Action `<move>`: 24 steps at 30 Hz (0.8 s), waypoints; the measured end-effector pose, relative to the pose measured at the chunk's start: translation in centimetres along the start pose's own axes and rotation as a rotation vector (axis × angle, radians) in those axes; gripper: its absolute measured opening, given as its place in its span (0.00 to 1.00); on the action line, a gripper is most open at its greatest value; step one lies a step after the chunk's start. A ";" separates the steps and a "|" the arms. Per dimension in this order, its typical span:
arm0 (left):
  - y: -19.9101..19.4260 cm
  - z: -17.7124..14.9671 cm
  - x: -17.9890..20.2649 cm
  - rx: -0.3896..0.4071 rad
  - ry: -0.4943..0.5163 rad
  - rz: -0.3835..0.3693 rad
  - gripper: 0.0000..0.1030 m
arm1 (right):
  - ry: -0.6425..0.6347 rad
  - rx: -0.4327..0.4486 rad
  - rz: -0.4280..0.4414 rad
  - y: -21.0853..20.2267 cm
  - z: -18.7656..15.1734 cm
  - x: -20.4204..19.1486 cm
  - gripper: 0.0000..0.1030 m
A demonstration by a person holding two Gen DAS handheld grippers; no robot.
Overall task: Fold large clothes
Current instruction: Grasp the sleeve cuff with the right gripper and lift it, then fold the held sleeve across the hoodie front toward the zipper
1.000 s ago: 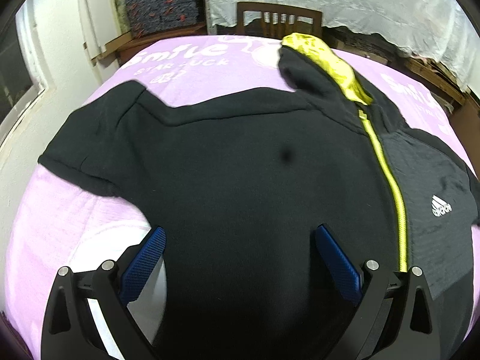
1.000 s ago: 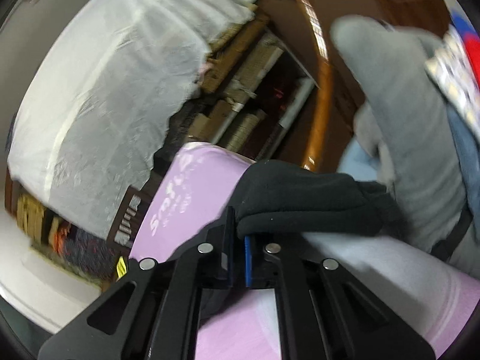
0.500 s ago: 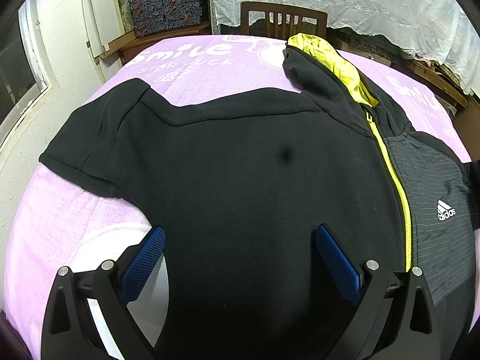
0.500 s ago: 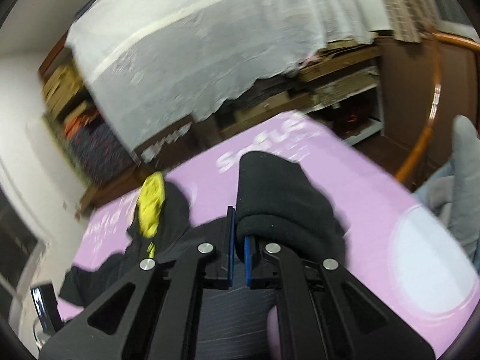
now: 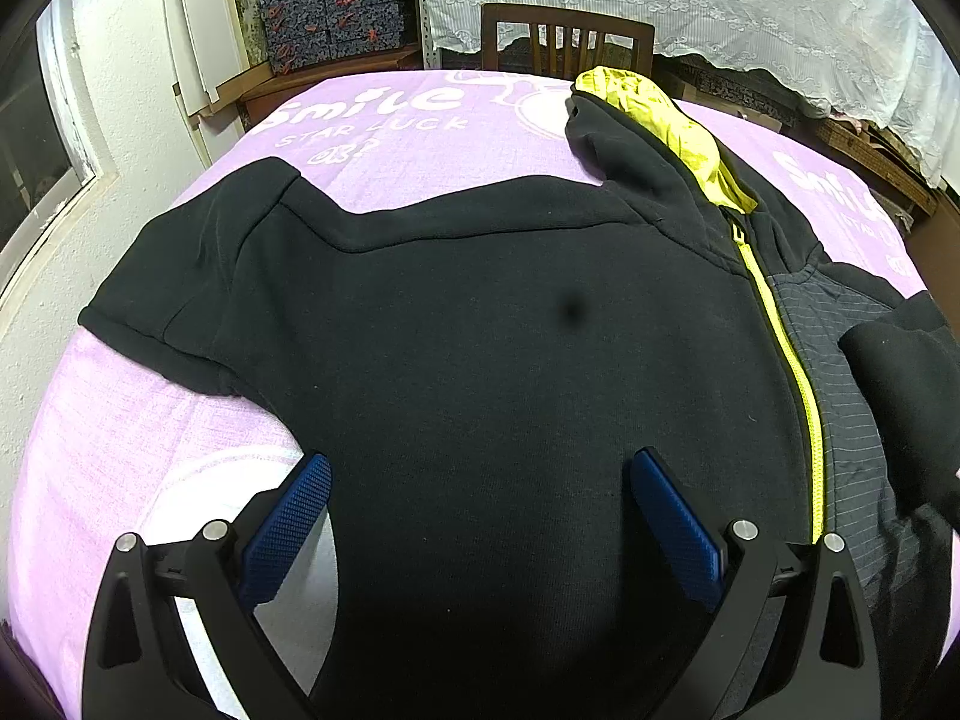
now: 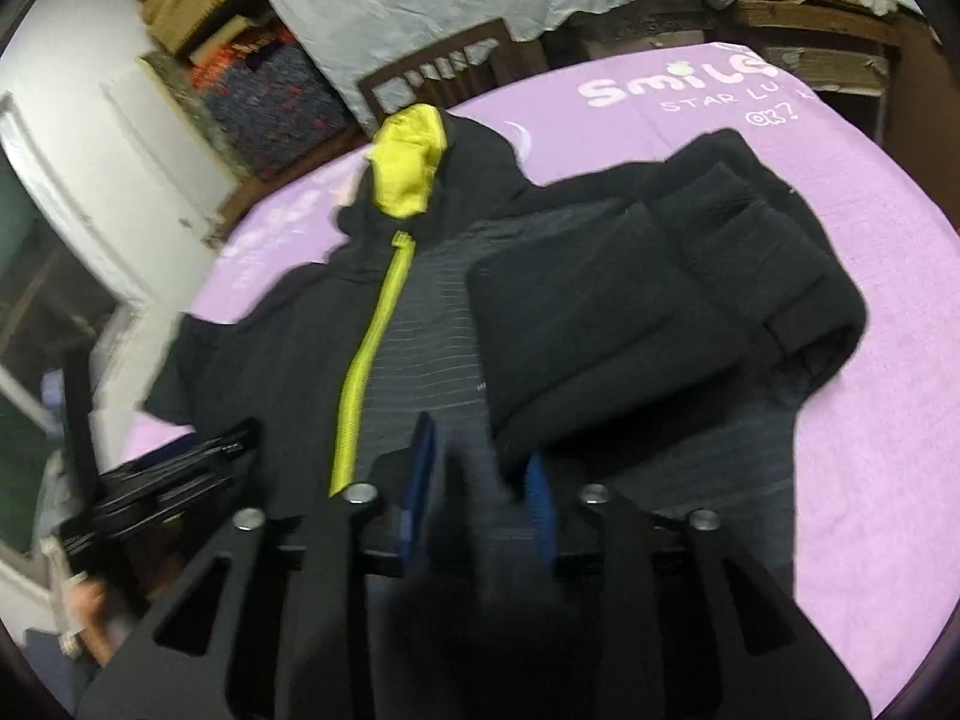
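Purple cloth printed with "Smile STAR LUCK" covers the table, with a wooden chair at its far edge and white lace draped over the shelves behind. Spread front-up on the cloth lies a black zip hoodie, its yellow-lined hood toward the chair and its yellow zipper running down toward the camera. The left gripper hovers low over the hoodie's lower body with its blue pads spread wide; black fabric fills the gap beneath them, but nothing is pinched, and the left pad sits just over the garment's side edge where it meets the purple cloth. In the right wrist view, one sleeve is folded in across the chest, its cuff end lying just ahead of the right gripper. That gripper's jaws are opening; the sleeve's near edge sits at the right pad, though motion blur hides whether fabric remains between them. The left gripper's black frame shows at the left edge there.
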State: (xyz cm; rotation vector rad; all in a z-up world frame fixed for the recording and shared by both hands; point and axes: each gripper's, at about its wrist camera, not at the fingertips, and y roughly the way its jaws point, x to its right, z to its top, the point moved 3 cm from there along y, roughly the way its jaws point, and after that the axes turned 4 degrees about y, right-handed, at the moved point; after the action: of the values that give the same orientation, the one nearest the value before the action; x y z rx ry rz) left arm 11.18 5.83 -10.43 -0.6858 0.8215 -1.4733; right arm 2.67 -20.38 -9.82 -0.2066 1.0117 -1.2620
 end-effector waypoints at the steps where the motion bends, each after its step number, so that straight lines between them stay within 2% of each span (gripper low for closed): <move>1: 0.0 0.0 0.0 0.001 0.001 0.001 0.97 | -0.001 0.016 0.004 -0.8 -0.1 -0.1 0.39; 5: -0.1 -0.1 0.0 0.002 0.004 0.006 0.97 | 0.097 0.111 -0.002 -4.6 1.1 2.8 0.39; 6: -0.1 -0.1 0.0 0.001 0.007 0.008 0.97 | 0.138 0.121 -0.003 -4.8 1.3 3.7 0.40; 9: -0.6 -0.3 0.3 0.003 0.021 0.006 0.97 | 0.243 0.128 0.003 -5.1 1.9 6.2 0.35; 13: -2.8 -0.5 2.2 0.042 0.082 -0.071 0.97 | 0.299 0.191 0.020 -6.2 2.8 7.7 0.35; 17: -5.8 -1.1 7.0 0.105 0.232 -0.126 0.97 | 0.296 0.237 -0.036 -6.6 4.0 8.6 0.32; 19: -6.6 -1.6 9.9 0.111 0.312 -0.142 0.97 | 0.297 0.260 -0.074 -6.9 4.6 9.6 0.18; 21: -7.1 -1.9 12.9 0.119 0.382 -0.145 0.97 | 0.311 0.278 -0.092 -7.2 5.1 11.0 0.09; 24: -7.0 -1.8 17.1 0.127 0.467 -0.135 0.97 | 0.337 0.274 -0.071 -6.7 5.3 12.6 0.06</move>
State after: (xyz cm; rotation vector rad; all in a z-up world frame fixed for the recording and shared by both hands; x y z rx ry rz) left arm 4.47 -11.06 -6.65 -0.3059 1.0384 -1.8264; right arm 1.36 -35.55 -8.96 0.1899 1.1087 -1.5167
